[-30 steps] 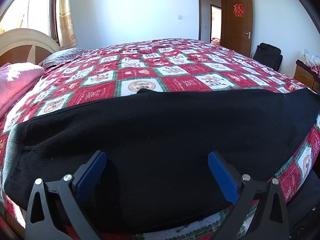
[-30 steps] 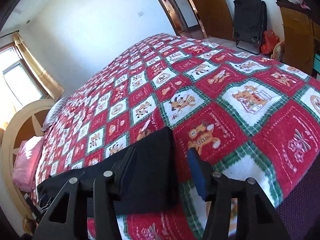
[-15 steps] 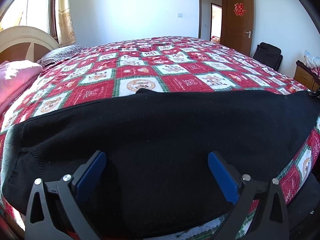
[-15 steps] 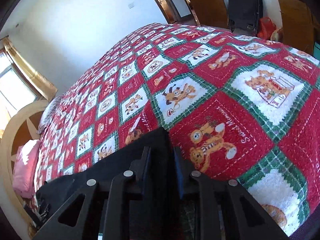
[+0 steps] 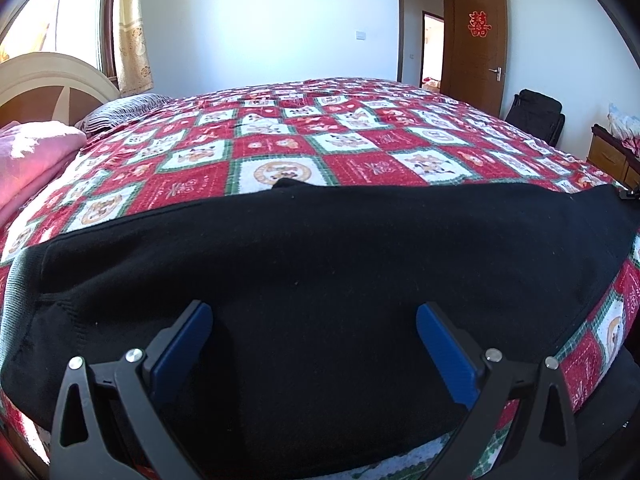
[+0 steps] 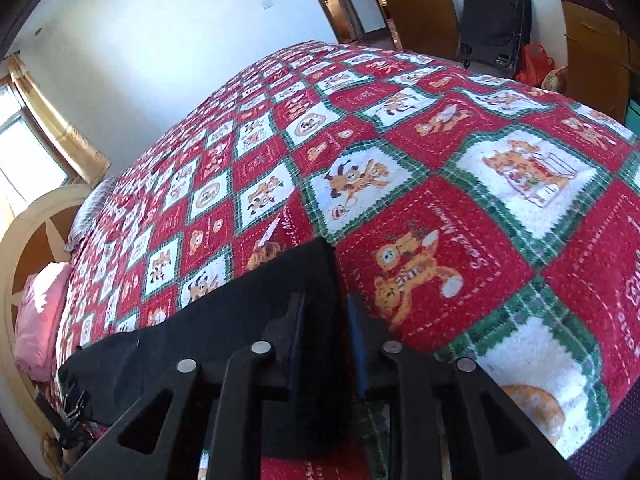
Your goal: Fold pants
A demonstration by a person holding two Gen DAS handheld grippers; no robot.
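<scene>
Closed in over the last second: right gripper (image 6: 326, 320), jaws wide at first, now drawn narrow around the end of the pants (image 6: 224, 332), dark cloth filling the slot between the blue pads, which look pressed on it. Dropped lower toward the bed (image 6: 440, 208) as well, with the cloth's corner now just past the fingertips. Unchanged meanwhile: left gripper (image 5: 314, 332), same place, same spread.

Pants black, lying flat across the near edge of the bed in a long band, one end at the right gripper, the other running off toward the headboard (image 6: 24, 232). Far corner of that right-hand end square against a red patch of the quilt. From the left wrist view, same pants (image 5: 320, 264) spanning almost the whole width, ribbed band at the headboard end, a small bump on the far edge near the middle of the bed.

Left gripper jaws wide apart, blue pads (image 5: 184, 344) hovering over the middle of the pants, nothing between them but the flat cloth below; contact with the cloth not clear.

On the bed beyond the pants: red, white and green patchwork quilt, bare of other clothes. Pink bedding (image 5: 32, 156) and a striped pillow (image 5: 120, 112) at the headboard end. Past the foot of the bed: open brown door (image 5: 478, 48) and a black bag (image 5: 536, 114) on the floor.
</scene>
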